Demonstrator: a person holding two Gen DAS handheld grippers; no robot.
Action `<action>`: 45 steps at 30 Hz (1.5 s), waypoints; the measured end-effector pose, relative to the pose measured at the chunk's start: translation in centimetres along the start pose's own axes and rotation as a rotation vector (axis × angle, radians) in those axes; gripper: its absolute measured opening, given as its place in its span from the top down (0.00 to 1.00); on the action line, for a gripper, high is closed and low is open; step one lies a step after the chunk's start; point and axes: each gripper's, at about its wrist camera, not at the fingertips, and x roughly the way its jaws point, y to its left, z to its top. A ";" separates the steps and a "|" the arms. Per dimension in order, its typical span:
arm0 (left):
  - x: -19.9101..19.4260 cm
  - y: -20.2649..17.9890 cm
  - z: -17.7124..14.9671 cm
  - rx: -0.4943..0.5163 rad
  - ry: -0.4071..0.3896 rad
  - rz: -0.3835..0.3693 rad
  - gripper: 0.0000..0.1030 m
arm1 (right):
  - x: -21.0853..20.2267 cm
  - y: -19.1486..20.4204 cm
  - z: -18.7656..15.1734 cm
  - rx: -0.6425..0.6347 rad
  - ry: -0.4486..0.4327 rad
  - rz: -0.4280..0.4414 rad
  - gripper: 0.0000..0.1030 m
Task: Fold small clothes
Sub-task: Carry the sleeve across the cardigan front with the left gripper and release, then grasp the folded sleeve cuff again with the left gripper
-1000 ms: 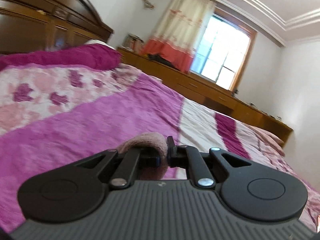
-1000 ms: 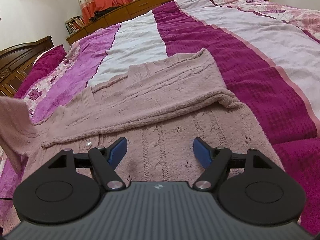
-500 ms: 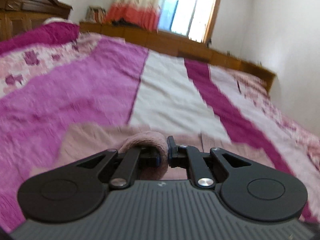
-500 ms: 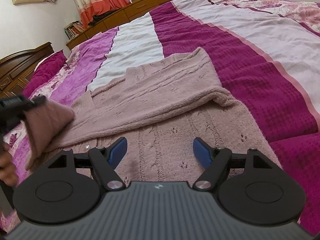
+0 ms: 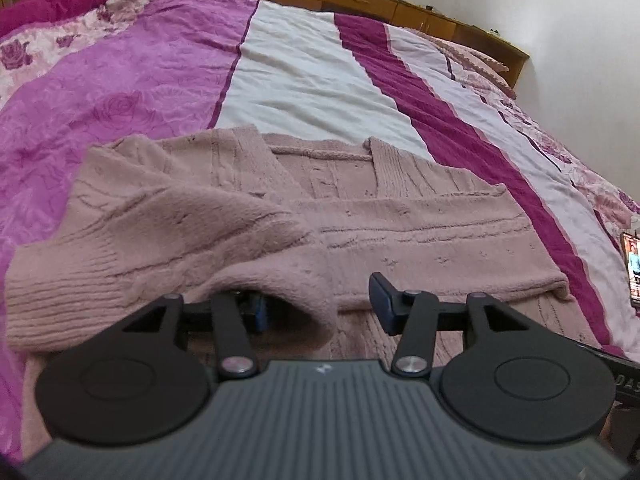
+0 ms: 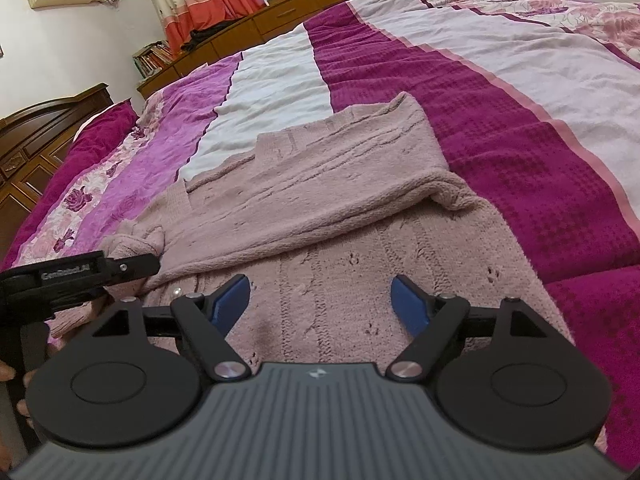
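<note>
- Pink, fuzzy knit: the cardigan (image 6: 360, 216) lies flat on the bed (image 6: 500, 128), spread across the purple, white and magenta stripes of the bedspread, with its hem nearest the cameras.
- One sleeve (image 6: 344, 168) is already folded across the chest; the other sleeve (image 5: 160, 232) lies in a loose heap over the left shoulder side, its ribbed cuff (image 5: 60, 280) hanging toward the bed edge.
- Left tongs (image 5: 320, 304) have just been opening: the blades stand apart, and a fold of that sleeve drapes over the left-hand blade and hangs between the two without being pinched, so the cloth looks released.
- Right tongs (image 6: 320, 300) hover wide apart just above the lower front panel, with nothing between them.
- Handling, as I judge it: the knit is soft, thick and light, limp rather than stiff. It will sag and stretch if lifted by a single point, and its fuzzy surface should cling to itself instead of sliding.
- Where to take hold: the ribbed cuff and the hem band look denser and should give the firmest bite; a pinch in the open cable-knit body would likely pull the stitches out of shape.
- Next call, to my eye: free the draped fold, smooth the sleeve across, then take both hem corners together.
- Risk: the loose heap may drag along as the left tongs pull away.
</note>
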 end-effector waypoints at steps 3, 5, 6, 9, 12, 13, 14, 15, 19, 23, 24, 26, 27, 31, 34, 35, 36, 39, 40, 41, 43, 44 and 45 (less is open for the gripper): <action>-1.2 0.5 0.1 -0.031 0.009 -0.007 0.51 | 0.0 0.0 0.0 -0.002 0.000 -0.001 0.19; -1.9 0.8 0.2 -0.042 0.011 -0.003 0.51 | 0.0 0.0 0.0 -0.004 0.001 -0.001 0.19; -2.4 0.9 0.2 -0.045 0.012 0.004 0.51 | 0.0 0.1 0.0 -0.005 0.001 -0.001 0.19; -3.5 1.4 0.1 -0.049 0.015 0.017 0.51 | 0.0 0.3 0.0 -0.011 0.003 -0.001 0.19; -4.6 2.1 0.0 -0.066 0.015 0.030 0.51 | -0.1 0.5 0.1 -0.017 0.004 0.005 0.19; -4.9 2.3 0.0 -0.071 0.013 0.036 0.51 | -0.1 0.6 0.1 -0.018 0.004 0.008 0.19; -5.3 2.6 0.0 -0.074 0.011 0.046 0.51 | -0.2 0.7 0.0 -0.020 0.003 0.010 0.19; -5.7 2.8 0.0 -0.076 0.007 0.060 0.51 | -0.3 0.8 0.0 -0.022 0.002 0.014 0.19; -7.0 4.1 0.2 -0.090 -0.024 0.132 0.51 | -0.3 0.9 0.0 -0.027 0.004 0.021 0.19; -7.7 5.7 0.3 -0.120 -0.056 0.222 0.51 | -0.3 0.7 0.1 -0.016 0.002 0.022 0.19; -7.9 6.3 0.3 -0.137 -0.062 0.240 0.50 | -0.3 0.6 0.1 -0.014 0.002 0.021 0.19; -8.1 7.3 0.3 -0.167 -0.077 0.265 0.50 | -0.3 0.6 0.1 -0.015 0.001 0.021 0.19; -8.2 7.7 0.3 -0.181 -0.087 0.286 0.50 | -0.3 0.6 0.1 -0.017 -0.001 0.022 0.19; -8.4 8.6 0.3 -0.199 -0.136 0.380 0.30 | -0.3 0.6 0.1 -0.022 -0.005 0.022 0.19; -7.9 9.3 0.2 -0.214 -0.137 0.405 0.30 | -0.3 0.6 0.0 -0.027 0.000 0.023 0.19; -7.7 9.6 0.2 -0.225 -0.133 0.406 0.30 | -0.3 0.7 0.0 -0.029 0.001 0.023 0.19; -7.4 9.9 0.2 -0.238 -0.127 0.405 0.30 | -0.3 0.7 0.0 -0.029 0.001 0.022 0.19; -6.8 10.7 0.1 -0.281 -0.110 0.375 0.30 | -0.2 0.6 -0.1 -0.023 -0.001 0.020 0.19; -6.6 10.9 0.1 -0.291 -0.107 0.359 0.30 | -0.2 0.6 -0.1 -0.021 -0.001 0.019 0.19; -6.4 11.0 0.0 -0.299 -0.104 0.350 0.30 | -0.1 0.6 -0.1 -0.020 0.000 0.018 0.19; -5.9 11.0 0.0 -0.308 -0.093 0.347 0.30 | -0.1 0.6 0.0 -0.022 0.001 0.017 0.19; -5.8 11.0 -0.1 -0.309 -0.090 0.338 0.33 | -0.1 0.6 0.0 -0.025 0.001 0.017 0.19; -5.7 11.0 -0.2 -0.308 -0.093 0.325 0.52 | -0.1 0.6 0.0 -0.026 0.001 0.018 0.19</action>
